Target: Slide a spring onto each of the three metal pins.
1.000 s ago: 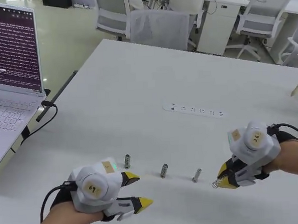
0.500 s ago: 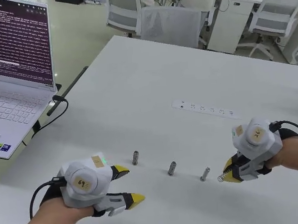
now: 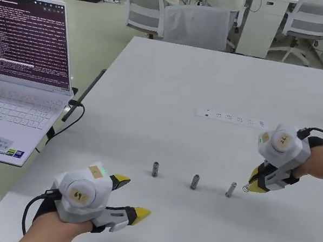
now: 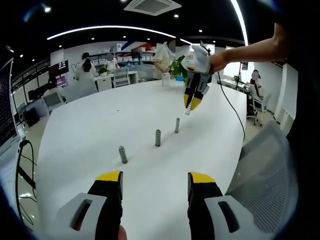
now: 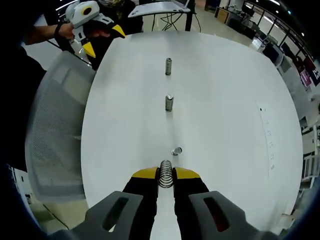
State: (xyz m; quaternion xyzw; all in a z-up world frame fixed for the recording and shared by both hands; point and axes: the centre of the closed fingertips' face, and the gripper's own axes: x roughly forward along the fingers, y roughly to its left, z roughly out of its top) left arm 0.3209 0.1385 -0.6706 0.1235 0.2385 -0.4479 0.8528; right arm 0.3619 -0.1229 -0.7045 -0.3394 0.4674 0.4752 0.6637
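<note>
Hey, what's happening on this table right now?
A person works two handheld grippers. The right gripper is shut on a small coiled metal spring, held just beside the bare metal pin on the white table. The other two metal pins already wear theirs. The left gripper hangs open, holding nothing.

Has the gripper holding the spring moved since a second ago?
Yes. In the head view the right gripper with its spring has come nearer to the bare pin, closing in from the pin's right side.

open-plan office | swivel chairs [image 3: 191, 24] | desks [image 3: 264, 12] | laptop [image 3: 18, 79]
</note>
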